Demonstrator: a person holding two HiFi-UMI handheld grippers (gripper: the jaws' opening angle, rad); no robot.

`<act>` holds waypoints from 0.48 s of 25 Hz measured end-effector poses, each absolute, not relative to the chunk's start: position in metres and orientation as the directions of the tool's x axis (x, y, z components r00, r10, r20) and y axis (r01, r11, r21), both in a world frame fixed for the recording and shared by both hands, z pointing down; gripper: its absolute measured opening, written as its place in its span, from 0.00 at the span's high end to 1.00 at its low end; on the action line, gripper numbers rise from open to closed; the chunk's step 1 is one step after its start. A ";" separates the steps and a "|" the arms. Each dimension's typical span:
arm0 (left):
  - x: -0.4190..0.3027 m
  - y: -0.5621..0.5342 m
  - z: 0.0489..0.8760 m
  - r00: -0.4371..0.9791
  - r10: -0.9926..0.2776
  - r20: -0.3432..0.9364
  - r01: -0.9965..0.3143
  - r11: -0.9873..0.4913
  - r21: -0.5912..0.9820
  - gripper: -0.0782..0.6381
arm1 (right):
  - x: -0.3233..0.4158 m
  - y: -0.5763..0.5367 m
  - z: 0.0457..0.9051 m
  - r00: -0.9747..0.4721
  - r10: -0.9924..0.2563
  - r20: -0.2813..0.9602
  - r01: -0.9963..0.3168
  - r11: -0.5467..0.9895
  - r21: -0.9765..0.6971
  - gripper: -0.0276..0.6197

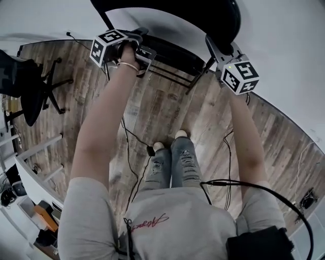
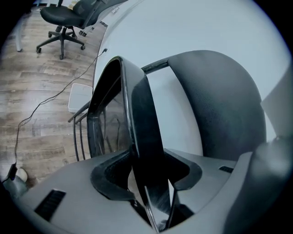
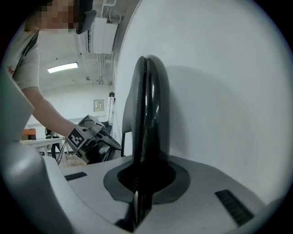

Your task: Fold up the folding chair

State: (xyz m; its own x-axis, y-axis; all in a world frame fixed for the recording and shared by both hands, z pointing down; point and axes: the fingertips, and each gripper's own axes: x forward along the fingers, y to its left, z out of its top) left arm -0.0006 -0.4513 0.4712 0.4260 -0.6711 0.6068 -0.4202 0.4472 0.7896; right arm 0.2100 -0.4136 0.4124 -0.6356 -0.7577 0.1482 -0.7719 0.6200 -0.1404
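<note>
A black folding chair with thin metal legs (image 1: 203,12), a gripper on either side.
In the head view the chair stands at 12 o'clock on the brown wood-plank floor (image 1: 167,109), against the white wall (image 1: 284,35). The left gripper (image 1: 143,53) is at the chair's 9 o'clock side, its fingers (image 2: 146,137) spread apart. The right gripper (image 1: 210,44) is at its 3 o'clock side, fingers (image 3: 147,114) pressed together. A black swivel office chair (image 1: 30,86) sits at 9 o'clock, well apart.

No words can be read.
Red cursive lettering (image 1: 148,222) on the near grey shirt (image 1: 195,226) is too blurred to read; left cube (image 1: 107,45) and right cube (image 1: 240,77) bear only square markers.
</note>
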 end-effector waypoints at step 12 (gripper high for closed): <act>0.009 -0.478 0.472 0.383 -0.688 0.616 -0.433 0.455 0.778 0.57 | 0.204 -0.411 0.424 -0.685 -0.716 0.138 -0.729 0.676 -0.112 0.77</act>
